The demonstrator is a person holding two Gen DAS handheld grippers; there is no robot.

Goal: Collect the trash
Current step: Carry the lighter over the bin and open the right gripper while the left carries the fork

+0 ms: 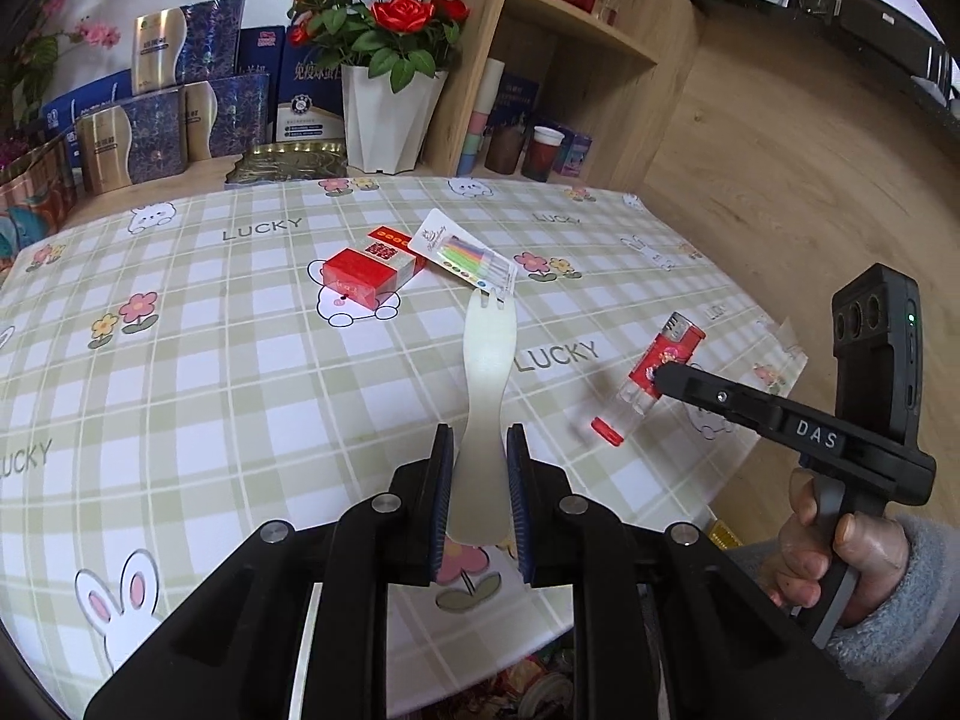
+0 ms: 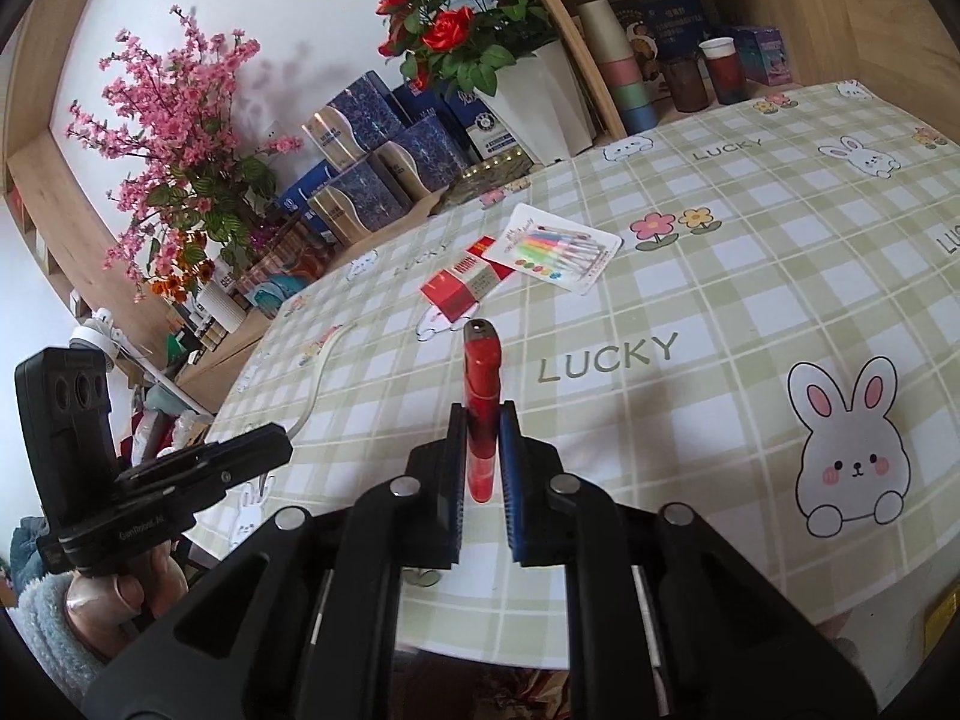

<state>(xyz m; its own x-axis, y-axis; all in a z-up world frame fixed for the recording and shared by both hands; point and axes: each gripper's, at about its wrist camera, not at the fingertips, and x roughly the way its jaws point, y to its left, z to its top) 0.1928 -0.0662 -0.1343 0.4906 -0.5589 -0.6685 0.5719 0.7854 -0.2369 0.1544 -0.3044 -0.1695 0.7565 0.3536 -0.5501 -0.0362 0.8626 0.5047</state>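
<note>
White wall (image 2: pixel 288 12), wooden shelving (image 1: pixel 576 42), wood floor (image 1: pixel 780 180), checked tablecloth (image 1: pixel 240 360)

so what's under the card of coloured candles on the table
The candle card lies with one end propped on the red box and the other on the checked tablecloth. The box's far end is hidden beneath the card, so its whole face can't be read.

The fork's (image 1: pixel 487 414) handle end sits hidden between the pads. The lighter's (image 2: pixel 482 420) lower body is covered likewise. Print on the far boxes (image 1: pixel 180 114) is unreadable.
</note>
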